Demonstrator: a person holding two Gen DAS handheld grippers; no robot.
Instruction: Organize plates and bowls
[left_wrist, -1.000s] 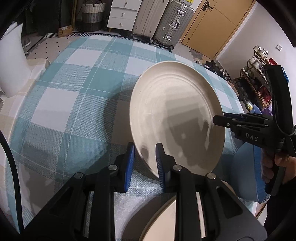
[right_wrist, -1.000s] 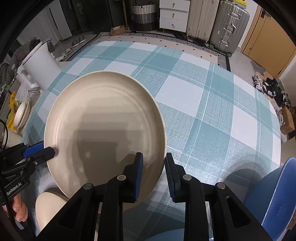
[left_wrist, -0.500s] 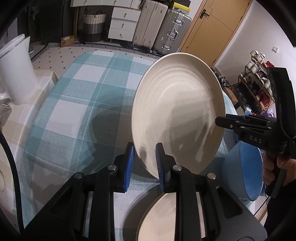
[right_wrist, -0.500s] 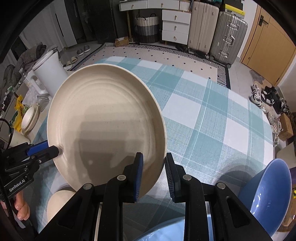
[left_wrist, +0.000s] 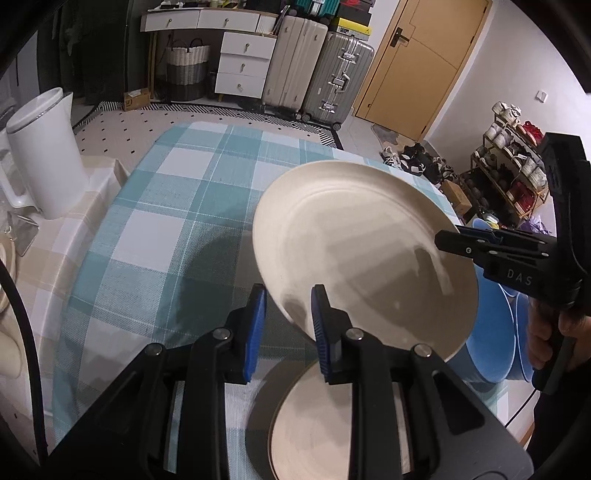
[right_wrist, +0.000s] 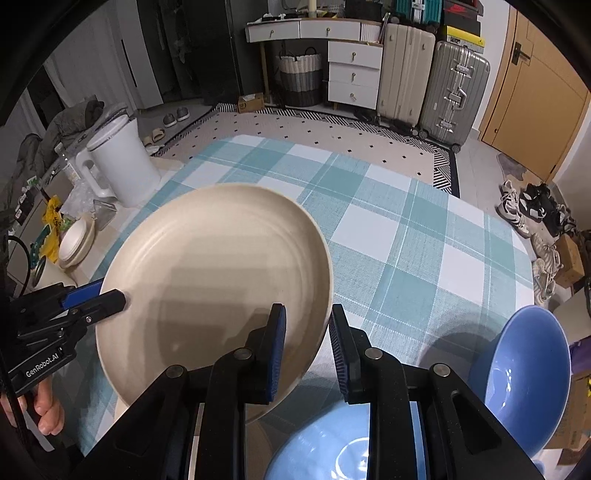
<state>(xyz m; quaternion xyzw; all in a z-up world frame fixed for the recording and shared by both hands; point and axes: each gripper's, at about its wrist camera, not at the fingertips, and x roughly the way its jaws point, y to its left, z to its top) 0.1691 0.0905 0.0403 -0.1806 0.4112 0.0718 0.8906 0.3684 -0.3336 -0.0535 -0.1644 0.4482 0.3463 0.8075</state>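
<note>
We grip the cream plate (left_wrist: 354, 251) with both hand-held grippers clenched on opposite rims; uneven lifting could tip it loose.

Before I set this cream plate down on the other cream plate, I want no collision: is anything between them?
Nothing visible. The held plate, gripped by the left tool and right tool, hangs over the lower cream plate; only air lies between.
</note>
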